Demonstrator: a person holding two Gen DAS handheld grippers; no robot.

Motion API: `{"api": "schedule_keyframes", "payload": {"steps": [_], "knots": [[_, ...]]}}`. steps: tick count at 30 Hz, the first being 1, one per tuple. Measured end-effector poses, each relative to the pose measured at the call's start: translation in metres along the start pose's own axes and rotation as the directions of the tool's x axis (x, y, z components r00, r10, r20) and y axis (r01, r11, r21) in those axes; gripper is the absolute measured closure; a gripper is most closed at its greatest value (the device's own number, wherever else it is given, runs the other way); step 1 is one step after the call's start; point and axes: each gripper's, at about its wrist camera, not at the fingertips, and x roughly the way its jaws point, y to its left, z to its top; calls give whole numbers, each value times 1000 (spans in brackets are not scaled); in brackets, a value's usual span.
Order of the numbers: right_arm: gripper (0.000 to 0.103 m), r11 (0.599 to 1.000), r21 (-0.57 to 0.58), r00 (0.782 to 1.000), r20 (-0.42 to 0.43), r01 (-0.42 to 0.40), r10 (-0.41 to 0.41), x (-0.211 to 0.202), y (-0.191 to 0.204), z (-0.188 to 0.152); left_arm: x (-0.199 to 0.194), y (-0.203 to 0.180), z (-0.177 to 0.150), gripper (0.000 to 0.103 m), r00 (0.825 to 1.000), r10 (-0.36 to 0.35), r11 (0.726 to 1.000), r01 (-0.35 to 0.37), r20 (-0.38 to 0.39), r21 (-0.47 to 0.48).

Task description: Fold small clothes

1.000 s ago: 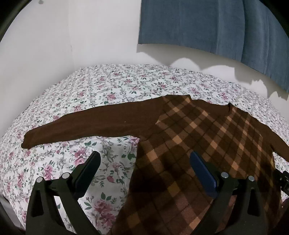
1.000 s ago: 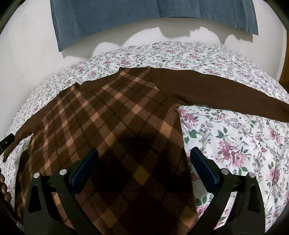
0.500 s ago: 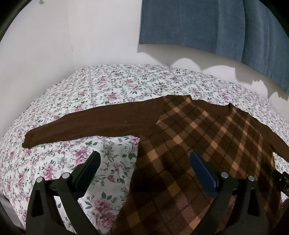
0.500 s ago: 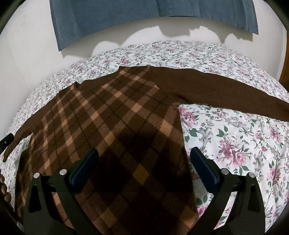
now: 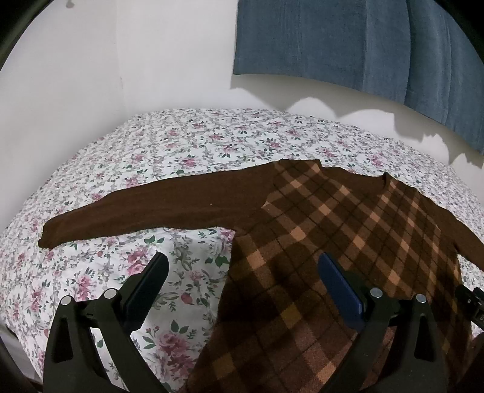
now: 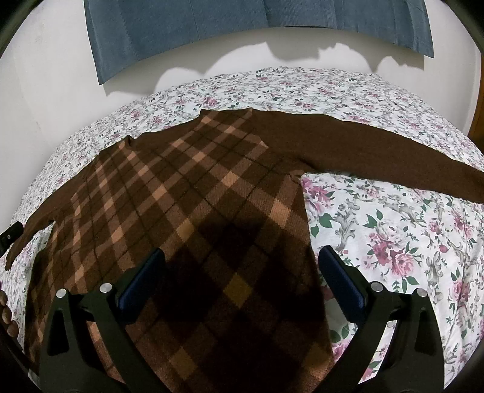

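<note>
A brown plaid sweater (image 5: pixel 332 235) lies flat on the floral bedsheet (image 5: pixel 187 151), both plain brown sleeves spread out sideways. Its left sleeve (image 5: pixel 145 211) stretches toward the bed's left edge. My left gripper (image 5: pixel 242 266) is open and empty, hovering over the sweater's lower left side seam. In the right wrist view the sweater (image 6: pixel 181 205) fills the middle and its right sleeve (image 6: pixel 378 148) runs off to the right. My right gripper (image 6: pixel 242 263) is open and empty over the sweater's lower right side, above the bedsheet (image 6: pixel 408 235).
A blue cloth (image 5: pixel 348 42) hangs on the white wall behind the bed, also in the right wrist view (image 6: pixel 242 27). The wall corner stands at the bed's far left. The other gripper's tip (image 6: pixel 10 235) shows at the left edge.
Both grippers have drifted slightly back and up over the sweater. The sweater has not moved.
</note>
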Motion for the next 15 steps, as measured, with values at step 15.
{"api": "schedule_keyframes", "payload": {"steps": [15], "knots": [[2,1000,-1,1000,-3,0,0,2,2,-4,-1,7,0,5,1000,3,1000,-3,1,-1]]}}
